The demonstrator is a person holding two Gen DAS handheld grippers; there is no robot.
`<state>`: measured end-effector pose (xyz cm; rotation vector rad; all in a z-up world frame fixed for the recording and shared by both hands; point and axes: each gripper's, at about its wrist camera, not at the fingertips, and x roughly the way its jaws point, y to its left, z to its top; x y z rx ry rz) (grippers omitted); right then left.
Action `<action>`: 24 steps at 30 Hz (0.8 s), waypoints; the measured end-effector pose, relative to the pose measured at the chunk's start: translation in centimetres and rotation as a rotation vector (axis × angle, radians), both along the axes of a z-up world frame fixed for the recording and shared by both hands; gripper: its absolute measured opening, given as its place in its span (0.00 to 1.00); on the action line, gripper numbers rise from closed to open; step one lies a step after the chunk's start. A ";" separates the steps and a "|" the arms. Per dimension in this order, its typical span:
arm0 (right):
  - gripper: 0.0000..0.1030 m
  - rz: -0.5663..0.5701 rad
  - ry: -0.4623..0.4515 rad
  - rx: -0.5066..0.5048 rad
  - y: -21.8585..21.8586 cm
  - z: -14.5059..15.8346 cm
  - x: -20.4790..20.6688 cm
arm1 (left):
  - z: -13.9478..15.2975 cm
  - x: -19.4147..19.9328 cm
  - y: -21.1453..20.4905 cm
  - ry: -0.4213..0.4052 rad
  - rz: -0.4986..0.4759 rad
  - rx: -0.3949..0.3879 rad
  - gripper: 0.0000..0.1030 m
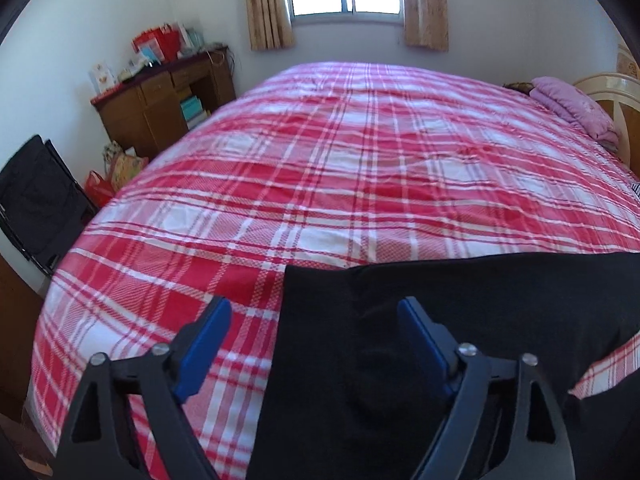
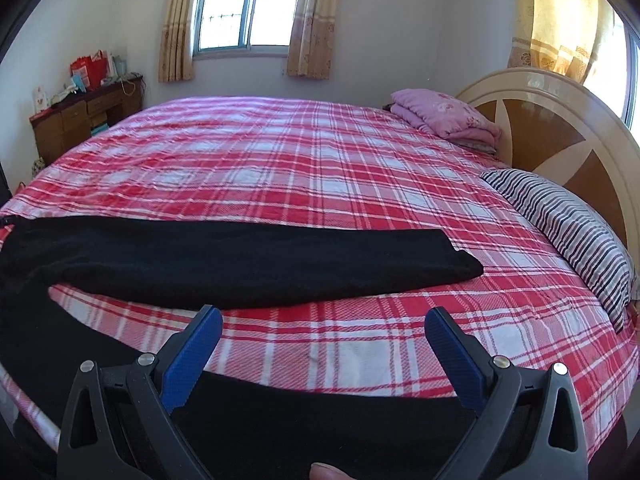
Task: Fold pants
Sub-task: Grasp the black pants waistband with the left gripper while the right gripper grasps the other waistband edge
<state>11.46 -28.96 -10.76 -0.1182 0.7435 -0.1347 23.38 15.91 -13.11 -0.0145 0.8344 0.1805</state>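
Pants (image 2: 240, 264) black, spread on plaid bed (image 2: 320, 160) — left tool (image 1: 314, 312) spread, right tool (image 2: 324, 322) spread, both holding nothing

My two tongs have black frames and blue ribbed pads (image 2: 192, 354). The soft plain black pants (image 2: 240, 264) lie on my bed's red, pink and white plaid cotton sheet (image 2: 320, 168). My long pillow (image 2: 568, 224) is striped black and white, the folded quilt (image 2: 444, 116) lilac with faint flowers. My wooden headboard (image 2: 560, 120) is cream and brown, the curtains (image 2: 176, 28) tan.
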 end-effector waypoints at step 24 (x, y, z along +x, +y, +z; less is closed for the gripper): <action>0.75 -0.214 0.156 0.128 -14.6 -2.0 11.6 | -4.2 5.9 3.3 0.115 -0.075 -0.211 0.37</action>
